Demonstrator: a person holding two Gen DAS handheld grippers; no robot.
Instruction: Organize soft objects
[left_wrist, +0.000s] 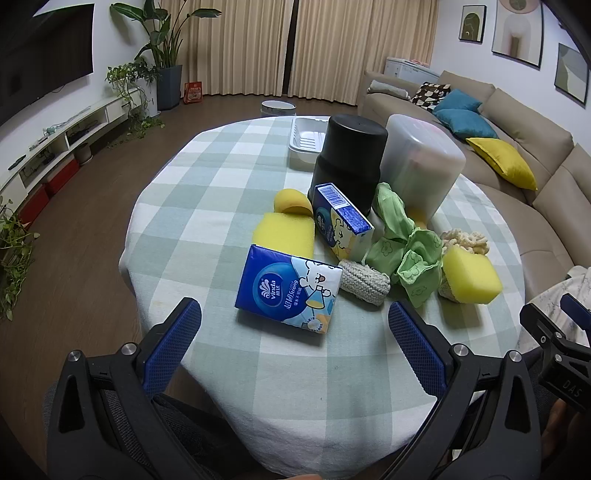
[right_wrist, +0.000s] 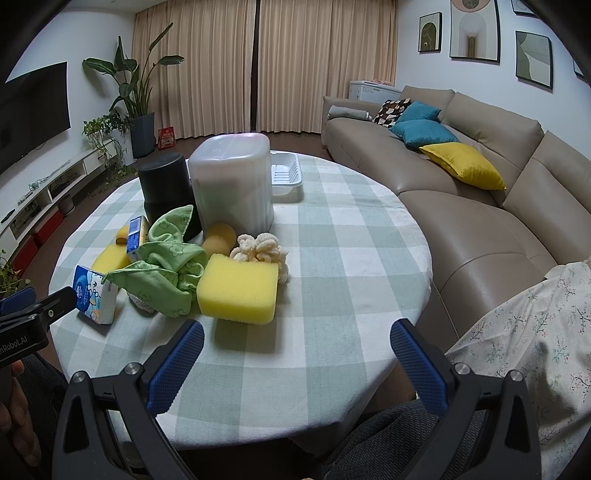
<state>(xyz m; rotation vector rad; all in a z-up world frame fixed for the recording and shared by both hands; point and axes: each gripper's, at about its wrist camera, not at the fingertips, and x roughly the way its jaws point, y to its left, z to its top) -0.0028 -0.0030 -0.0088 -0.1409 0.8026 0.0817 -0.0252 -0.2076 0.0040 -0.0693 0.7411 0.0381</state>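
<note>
Soft things lie in a heap on the checked tablecloth (left_wrist: 221, 177). A blue tissue pack (left_wrist: 288, 291) lies nearest my open, empty left gripper (left_wrist: 295, 325). Behind it are a flat yellow sponge (left_wrist: 286, 230), a second tissue pack (left_wrist: 341, 218), a knitted grey pad (left_wrist: 364, 280), a green cloth (left_wrist: 410, 258) and a thick yellow sponge (left_wrist: 471, 275). In the right wrist view the thick sponge (right_wrist: 238, 288) lies just ahead of my open, empty right gripper (right_wrist: 297, 343), with a cream chenille scrubber (right_wrist: 260, 249) and the green cloth (right_wrist: 166, 266) behind.
A black canister (left_wrist: 349, 158), a frosted lidded bin (left_wrist: 421, 162) and a white tray (left_wrist: 308, 142) stand at the back of the table. A beige sofa (right_wrist: 480, 206) runs along the right. Floral fabric (right_wrist: 535, 339) lies at the near right edge.
</note>
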